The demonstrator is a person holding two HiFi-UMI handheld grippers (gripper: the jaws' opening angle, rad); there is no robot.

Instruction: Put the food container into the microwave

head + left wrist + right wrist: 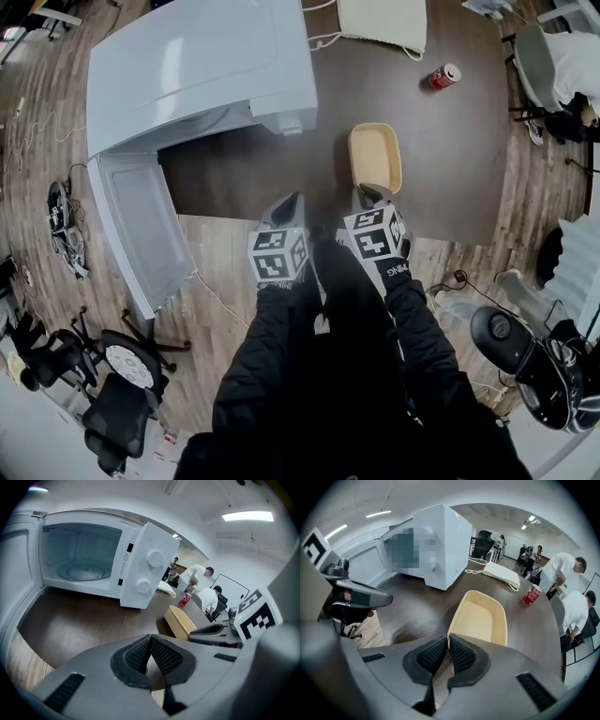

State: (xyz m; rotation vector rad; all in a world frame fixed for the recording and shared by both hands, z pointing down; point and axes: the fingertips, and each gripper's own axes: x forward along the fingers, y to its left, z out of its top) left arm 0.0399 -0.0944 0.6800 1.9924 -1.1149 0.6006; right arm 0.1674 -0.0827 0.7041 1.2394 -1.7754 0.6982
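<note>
An empty cream food container lies on the dark table, right of the white microwave. The microwave's door is swung wide open and its cavity is empty. My right gripper is shut, its tips just short of the container's near rim, with nothing seen between them. My left gripper is shut and empty, over the table's front edge left of the container. Each gripper shows in the other's view.
A red can and a white cloth lie at the table's far side. People are at the far right. Office chairs and cables sit on the wood floor to the left.
</note>
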